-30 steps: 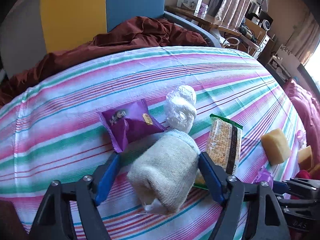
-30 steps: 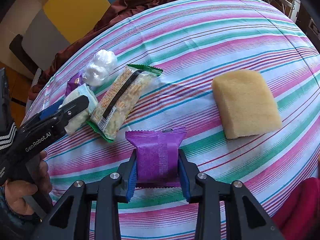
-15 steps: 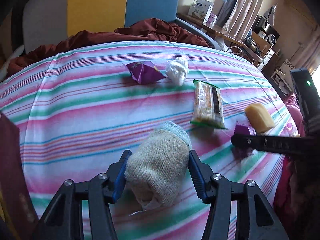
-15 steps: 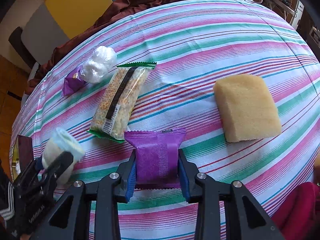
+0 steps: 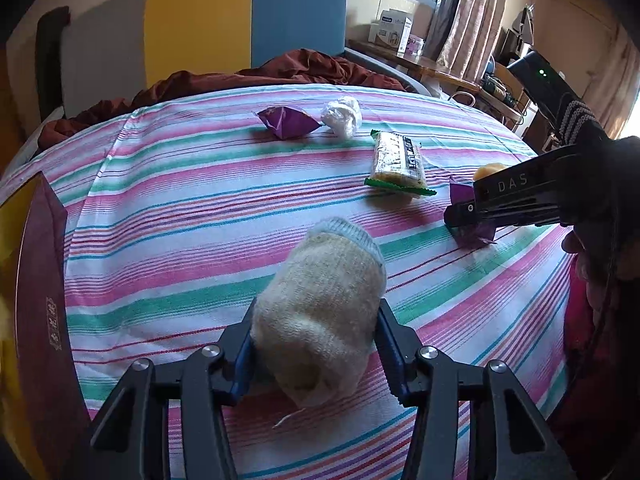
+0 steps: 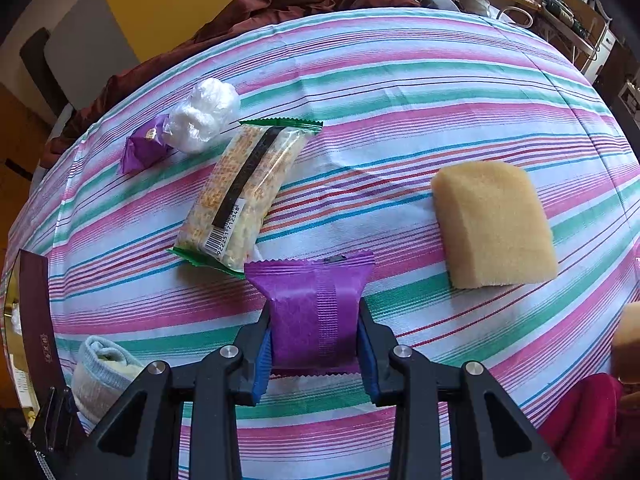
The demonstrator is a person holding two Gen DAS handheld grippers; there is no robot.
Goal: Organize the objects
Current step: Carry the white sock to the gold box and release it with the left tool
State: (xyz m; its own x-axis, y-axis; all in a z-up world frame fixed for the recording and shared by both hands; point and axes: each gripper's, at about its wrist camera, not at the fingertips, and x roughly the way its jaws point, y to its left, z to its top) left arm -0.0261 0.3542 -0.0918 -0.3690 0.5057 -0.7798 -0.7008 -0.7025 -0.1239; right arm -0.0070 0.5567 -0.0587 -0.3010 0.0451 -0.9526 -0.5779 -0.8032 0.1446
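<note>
A rolled cream sock (image 5: 324,300) with a pale blue cuff sits between the blue pads of my left gripper (image 5: 316,320). Its jaws are closing and the pads press into the sock, just above the striped cloth (image 5: 180,208). The right wrist view catches the sock (image 6: 100,368) at the lower left. My right gripper (image 6: 314,320) is shut on a purple snack packet (image 6: 312,292) low over the cloth. From the left wrist view that packet (image 5: 472,236) shows under the right gripper's black fingers (image 5: 460,216).
Lying on the cloth are a green-edged cereal bar (image 6: 244,192), a white plastic ball (image 6: 204,114), a second purple packet (image 6: 142,148) and a yellow sponge (image 6: 492,224). A maroon box (image 5: 40,300) stands at the left edge. A red-brown blanket (image 5: 280,72) lies beyond.
My left gripper has drawn the sock away from the snacks toward the maroon box, and its jaws have narrowed on it. The right gripper and its purple packet have stayed put.
</note>
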